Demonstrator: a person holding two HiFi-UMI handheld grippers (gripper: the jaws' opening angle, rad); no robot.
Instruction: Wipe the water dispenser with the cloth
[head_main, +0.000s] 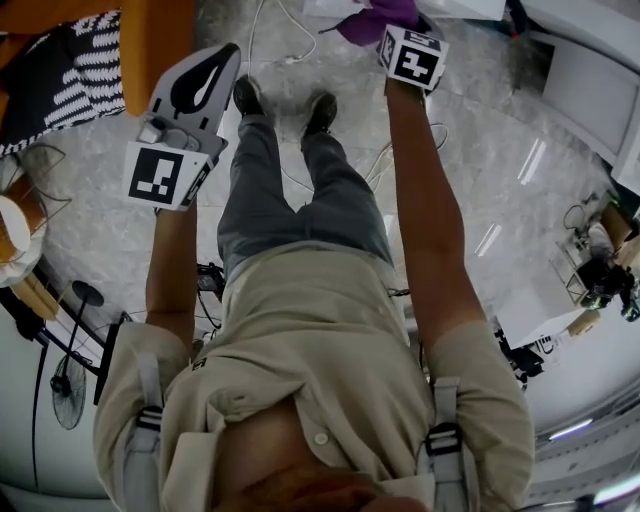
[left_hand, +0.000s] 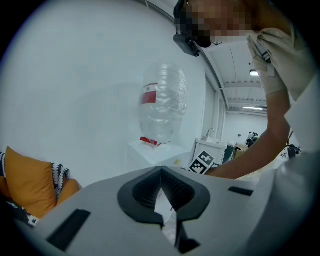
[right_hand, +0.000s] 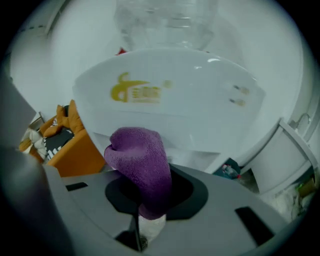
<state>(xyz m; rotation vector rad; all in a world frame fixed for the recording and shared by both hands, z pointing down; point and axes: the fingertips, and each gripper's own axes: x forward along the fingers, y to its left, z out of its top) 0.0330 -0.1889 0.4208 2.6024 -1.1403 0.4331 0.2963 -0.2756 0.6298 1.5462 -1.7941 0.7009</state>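
Observation:
The water dispenser (right_hand: 170, 105) is a white box with a gold logo and a clear bottle (right_hand: 165, 20) on top; it fills the right gripper view close ahead. My right gripper (right_hand: 150, 175) is shut on a purple cloth (right_hand: 142, 165), which bulges out of the jaws toward the dispenser's front; I cannot tell if they touch. The head view has that cloth (head_main: 375, 20) at the top, beyond the right gripper (head_main: 395, 35). My left gripper (head_main: 205, 80) hangs to the left, shut and empty. Its own view has the left gripper (left_hand: 161, 172) aimed at the dispenser (left_hand: 155, 152) and bottle (left_hand: 162, 107), farther off.
An orange cushion (head_main: 150, 40) with a black-and-white patterned pillow (head_main: 70, 70) lies left of the dispenser. Cables (head_main: 290, 55) run over the marbled floor near the person's feet. A white cabinet (head_main: 590, 80) stands at the right, and a fan (head_main: 65, 385) at lower left.

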